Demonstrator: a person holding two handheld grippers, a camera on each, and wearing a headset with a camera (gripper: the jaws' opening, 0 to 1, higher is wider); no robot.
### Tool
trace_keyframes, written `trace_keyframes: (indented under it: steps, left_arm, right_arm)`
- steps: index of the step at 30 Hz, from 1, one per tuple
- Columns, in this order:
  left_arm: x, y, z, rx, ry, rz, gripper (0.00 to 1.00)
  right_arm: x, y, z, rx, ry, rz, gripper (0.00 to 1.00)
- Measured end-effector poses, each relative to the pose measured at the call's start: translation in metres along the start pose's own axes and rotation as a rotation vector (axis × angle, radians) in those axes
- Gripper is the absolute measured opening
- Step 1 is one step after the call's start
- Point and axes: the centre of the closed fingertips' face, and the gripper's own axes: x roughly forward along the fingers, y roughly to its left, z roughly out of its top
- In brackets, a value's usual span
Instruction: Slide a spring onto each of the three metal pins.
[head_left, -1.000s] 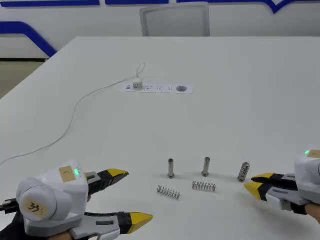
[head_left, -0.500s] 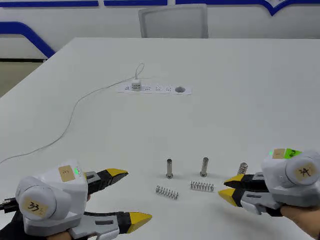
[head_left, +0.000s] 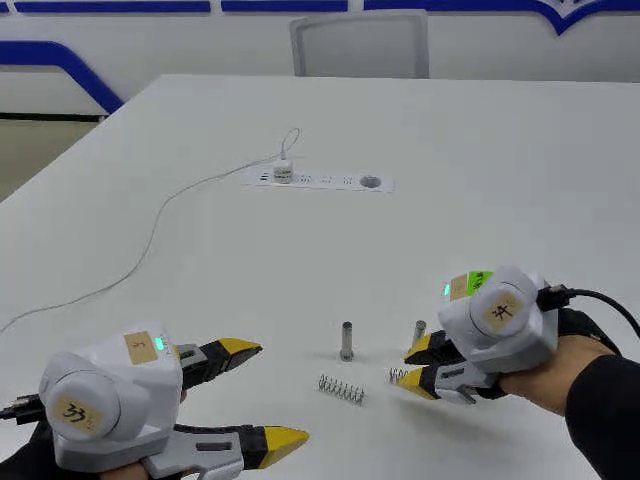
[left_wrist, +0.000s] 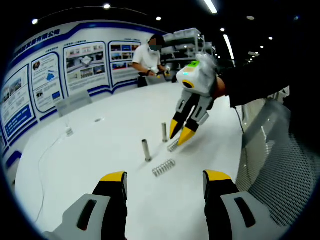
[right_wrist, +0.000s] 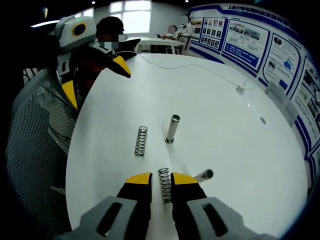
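Spring (right_wrist: 164, 184) lies between jaws of right tool (right_wrist: 161, 180).

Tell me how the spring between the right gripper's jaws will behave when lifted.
The spring is thin open-coiled wire, so it probably weighs little and may bow if the right gripper pinches hard. It lies on its side on the smooth white table, so a nudge could roll it.
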Motion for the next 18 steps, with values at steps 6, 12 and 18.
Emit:
trace_keyframes:
  steps: [6, 12, 18]
  left_arm:
    - [0.000, 0.000, -0.001, 0.000, 0.002, 0.001, 0.63]
    - [0.000, 0.000, 0.000, -0.001, 0.001, 0.003, 0.63]
    - [-0.001, 0.000, 0.000, -0.002, -0.001, 0.004, 0.63]
  right_arm:
    - [0.011, 0.003, -0.004, -0.062, 0.081, 0.055, 0.16]
    - [0.016, 0.000, -0.004, -0.089, 0.128, 0.085, 0.15]
    - [0.021, 0.000, -0.005, -0.127, 0.184, 0.120, 0.15]
